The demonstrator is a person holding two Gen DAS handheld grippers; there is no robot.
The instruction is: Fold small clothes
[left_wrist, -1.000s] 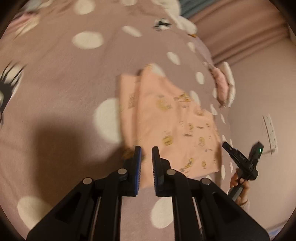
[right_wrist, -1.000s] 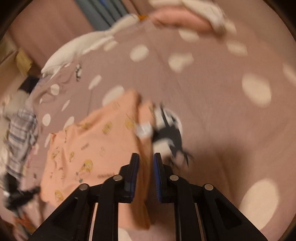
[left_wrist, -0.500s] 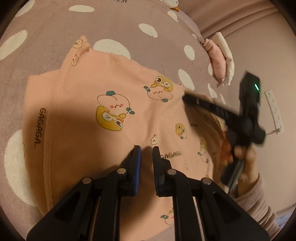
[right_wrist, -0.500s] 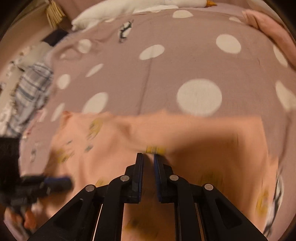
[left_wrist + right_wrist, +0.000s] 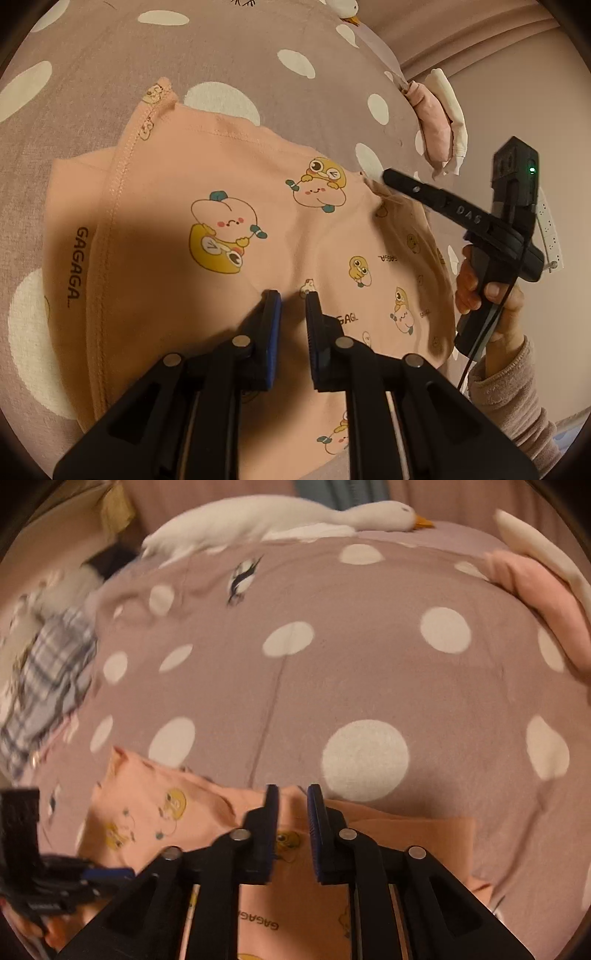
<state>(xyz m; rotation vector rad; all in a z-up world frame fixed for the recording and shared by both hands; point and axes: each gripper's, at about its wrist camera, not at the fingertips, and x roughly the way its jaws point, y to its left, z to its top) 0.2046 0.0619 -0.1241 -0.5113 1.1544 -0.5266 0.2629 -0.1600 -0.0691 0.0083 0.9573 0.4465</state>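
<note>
So the peach cartoon-print garment (image 5: 229,206) is lying on the polka-dot bedspread (image 5: 229,48), and it already looks folded over at least once: there's a stitched hem running down its left side with another layer sticking out from under it. That's probably why both grippers are parked low over it, they look lined up to take hold for the next fold.

The left gripper (image 5: 293,295) hangs right over the middle of the fabric, tips down at the cloth. Its jaws are nearly together with just a narrow slit between the blue pads, and nothing seems pinched in there. The right gripper (image 5: 292,790) sits over the garment's far edge, jaws also almost closed and empty as far as the wrist view shows. From the left camera its tip looks to be poking at a rumpled bit of the edge, though whether it actually touches is hard to call.

Count-wise: two grippers, one peach garment being worked, one white goose plushie (image 5: 280,520) at the head of the bed, one small stack of pink and cream clothes (image 5: 441,122) off to the side, and one plaid cloth (image 5: 48,679) bunched at the other edge. A person's hand (image 5: 491,291) in a fuzzy pink sleeve (image 5: 517,398) holds the right tool
</note>
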